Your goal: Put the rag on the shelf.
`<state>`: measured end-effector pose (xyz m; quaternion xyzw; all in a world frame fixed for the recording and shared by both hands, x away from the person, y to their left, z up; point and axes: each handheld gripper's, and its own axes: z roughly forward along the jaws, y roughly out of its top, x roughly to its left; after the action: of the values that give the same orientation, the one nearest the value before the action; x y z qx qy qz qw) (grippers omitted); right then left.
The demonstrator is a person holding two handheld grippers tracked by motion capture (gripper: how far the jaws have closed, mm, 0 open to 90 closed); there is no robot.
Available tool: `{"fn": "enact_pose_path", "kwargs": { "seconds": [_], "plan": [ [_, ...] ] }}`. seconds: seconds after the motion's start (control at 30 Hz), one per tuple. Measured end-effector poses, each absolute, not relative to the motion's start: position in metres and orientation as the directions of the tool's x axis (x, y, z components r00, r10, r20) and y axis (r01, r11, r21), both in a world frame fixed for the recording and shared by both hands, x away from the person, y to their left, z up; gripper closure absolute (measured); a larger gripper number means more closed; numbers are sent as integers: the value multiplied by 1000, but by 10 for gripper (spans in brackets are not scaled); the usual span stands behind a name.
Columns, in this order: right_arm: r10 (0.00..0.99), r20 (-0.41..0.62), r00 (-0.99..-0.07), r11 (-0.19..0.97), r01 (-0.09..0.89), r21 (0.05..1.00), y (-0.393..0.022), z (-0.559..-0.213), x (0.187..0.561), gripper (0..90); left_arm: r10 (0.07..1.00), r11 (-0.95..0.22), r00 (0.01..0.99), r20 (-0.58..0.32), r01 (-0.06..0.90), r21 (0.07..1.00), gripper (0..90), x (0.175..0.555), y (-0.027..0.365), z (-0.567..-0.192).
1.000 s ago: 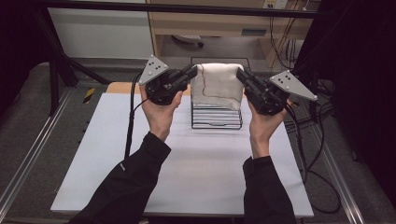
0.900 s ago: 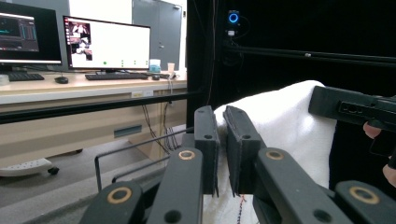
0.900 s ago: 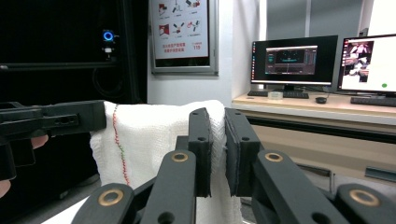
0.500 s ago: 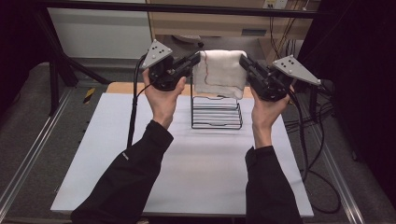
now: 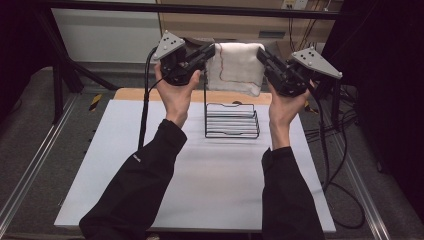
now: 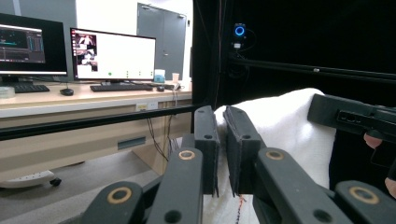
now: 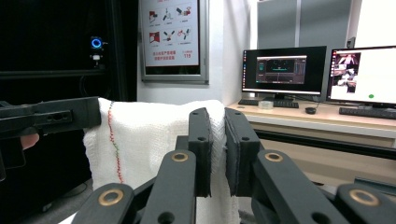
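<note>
A white towel (image 5: 235, 67) with a red stitched line hangs stretched between my two grippers, held in the air above a black wire rack (image 5: 232, 121). My left gripper (image 5: 210, 50) is shut on the towel's upper left corner. My right gripper (image 5: 261, 54) is shut on its upper right corner. In the left gripper view the jaws (image 6: 220, 114) pinch the towel's edge (image 6: 285, 126), with the other gripper (image 6: 350, 116) at the far corner. In the right gripper view the jaws (image 7: 217, 114) clamp the cloth (image 7: 149, 135), and the other gripper (image 7: 51, 116) holds the far side.
The rack stands at the back middle of a white table (image 5: 200, 185). A wooden board (image 5: 135, 94) lies along the table's far edge. Cables (image 5: 335, 150) trail off the right side. A desk with monitors (image 7: 282, 70) stands beyond the black frame.
Both hands have risen and moved away from me, lifting the towel from rack height to well above it. Both grips on the corners are unchanged.
</note>
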<state>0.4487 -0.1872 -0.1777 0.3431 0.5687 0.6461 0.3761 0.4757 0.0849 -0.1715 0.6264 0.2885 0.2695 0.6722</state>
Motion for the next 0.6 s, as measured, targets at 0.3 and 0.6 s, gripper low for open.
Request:
{"fn": "enact_pose_path", "kwargs": {
  "seconds": [0.3, 0.6],
  "plan": [
    [880, 21, -474, -78, -102, 992, -190, -168, 465, 824, 731, 51, 681, -26, -17, 999, 834, 488, 81, -158],
    [881, 25, -472, -71, -80, 994, -190, -169, 486, 824, 739, 47, 672, -38, 5, 999, 835, 510, 78, -160]
  ]
}}
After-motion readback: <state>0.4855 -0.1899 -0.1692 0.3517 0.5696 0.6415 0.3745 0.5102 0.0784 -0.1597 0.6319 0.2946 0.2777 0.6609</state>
